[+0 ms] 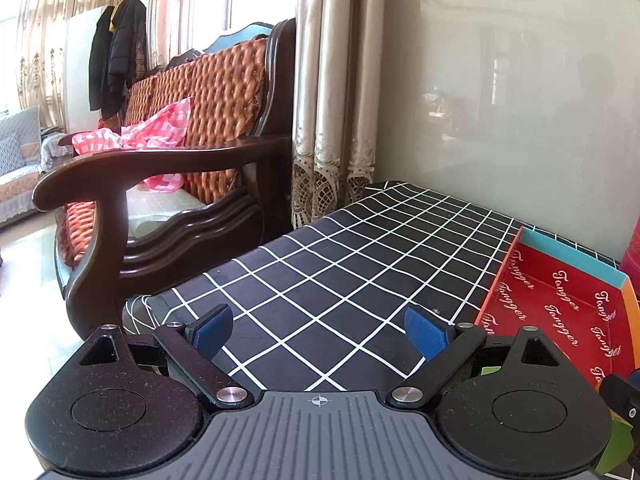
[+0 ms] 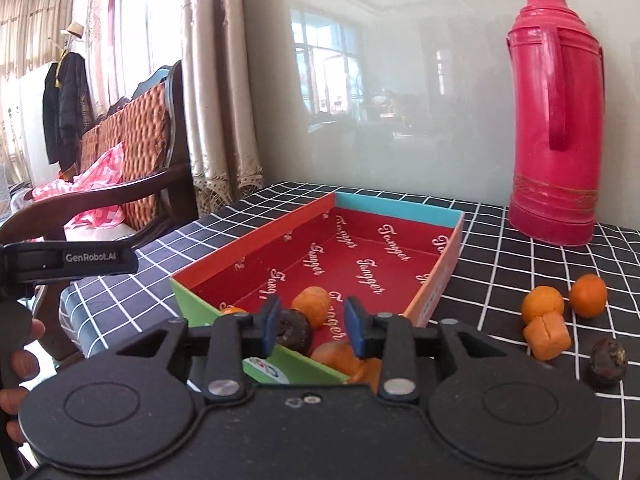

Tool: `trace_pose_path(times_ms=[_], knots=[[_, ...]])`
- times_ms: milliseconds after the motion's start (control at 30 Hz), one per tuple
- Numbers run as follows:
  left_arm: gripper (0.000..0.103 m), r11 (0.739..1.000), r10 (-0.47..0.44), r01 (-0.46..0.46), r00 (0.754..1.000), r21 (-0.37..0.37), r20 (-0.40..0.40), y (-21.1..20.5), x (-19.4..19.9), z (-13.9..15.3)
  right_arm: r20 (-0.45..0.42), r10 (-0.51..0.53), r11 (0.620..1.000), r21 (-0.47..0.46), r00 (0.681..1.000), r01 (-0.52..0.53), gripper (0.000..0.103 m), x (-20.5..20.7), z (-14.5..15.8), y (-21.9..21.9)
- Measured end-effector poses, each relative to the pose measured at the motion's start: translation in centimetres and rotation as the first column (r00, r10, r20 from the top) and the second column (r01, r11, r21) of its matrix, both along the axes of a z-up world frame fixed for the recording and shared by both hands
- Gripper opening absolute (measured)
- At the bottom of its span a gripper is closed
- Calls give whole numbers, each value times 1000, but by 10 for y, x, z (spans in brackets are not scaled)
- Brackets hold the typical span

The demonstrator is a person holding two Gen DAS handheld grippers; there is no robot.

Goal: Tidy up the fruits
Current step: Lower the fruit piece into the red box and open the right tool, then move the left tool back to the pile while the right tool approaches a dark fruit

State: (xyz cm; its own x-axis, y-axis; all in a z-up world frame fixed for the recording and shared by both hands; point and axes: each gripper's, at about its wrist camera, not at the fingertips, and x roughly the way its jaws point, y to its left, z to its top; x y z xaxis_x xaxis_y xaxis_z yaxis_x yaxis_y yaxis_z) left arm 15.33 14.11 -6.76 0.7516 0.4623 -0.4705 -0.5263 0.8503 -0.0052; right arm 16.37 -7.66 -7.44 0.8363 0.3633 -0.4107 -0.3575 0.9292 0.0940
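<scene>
Left gripper [image 1: 318,330]: I see it spread wide with nothing between its blue pads, low over the checked cloth [image 1: 360,256] on the desk.
Right gripper [image 2: 312,326]: I see it partly parted, gripping nothing, poised above the near end of the box [image 2: 436,296].
Fruit in box: a dark round fruit [image 2: 294,330] sits just behind my right gripper's left pad, with an orange one [image 2: 314,306] beside it and more orange pieces at the near wall.
Fruit on desk: right of the box, two round oranges [image 2: 588,294], an orange chunk [image 2: 546,338] touching one, and a dark fruit [image 2: 608,362] nearby.
Flask [image 2: 556,120]: red, upright by the wall.
Armchair [image 1: 180,184]: beyond the desk's left edge.
</scene>
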Motion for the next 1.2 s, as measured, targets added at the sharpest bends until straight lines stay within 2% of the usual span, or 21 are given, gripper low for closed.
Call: trace_pose_path(times_ms=[100, 133, 200, 300, 400, 533, 633, 833, 1000, 1133, 1200], knots=[[92, 1000, -11, 11, 1000, 6, -1, -5, 0, 0, 34, -50, 999, 0, 998, 50, 65, -5, 3, -6], [92, 1000, -16, 16, 1000, 8, -1, -8, 1, 1, 49, -63, 998, -3, 997, 64, 69, -7, 5, -8], [92, 1000, -29, 29, 1000, 12, 2, -13, 2, 1, 61, -80, 997, 2, 995, 80, 69, -9, 8, -14], [92, 998, -55, 55, 998, 17, 8, -23, 3, 3, 52, -134, 991, 6, 990, 133, 76, -8, 8, -23], [92, 996, -91, 91, 996, 22, 18, -36, 5, 5, 42, -190, 982, -2, 981, 190, 79, -8, 8, -34], [92, 988, -148, 146, 989, 39, 32, -58, 7, 8, 41, -277, 961, -15, 960, 278, 87, -12, 8, -54], [93, 979, -200, 197, 979, 55, 45, -77, 6, 10, 32, -334, 942, -30, 942, 335, 89, -13, 6, -70], [93, 945, -321, 313, 945, 98, 71, -121, 5, 13, -13, -476, 878, -69, 879, 474, 90, -15, -3, -108], [93, 900, -431, 421, 899, 115, 83, -157, 2, 13, -39, -584, 811, -66, 811, 581, 91, -23, -8, -144], [93, 863, -498, 486, 865, 135, 70, -186, 1, 9, -19, -640, 768, -63, 768, 638, 91, -33, -7, -163], [93, 849, -522, 511, 851, 136, 63, -197, 2, 7, 15, -678, 732, -76, 735, 677, 91, -39, -6, -169]])
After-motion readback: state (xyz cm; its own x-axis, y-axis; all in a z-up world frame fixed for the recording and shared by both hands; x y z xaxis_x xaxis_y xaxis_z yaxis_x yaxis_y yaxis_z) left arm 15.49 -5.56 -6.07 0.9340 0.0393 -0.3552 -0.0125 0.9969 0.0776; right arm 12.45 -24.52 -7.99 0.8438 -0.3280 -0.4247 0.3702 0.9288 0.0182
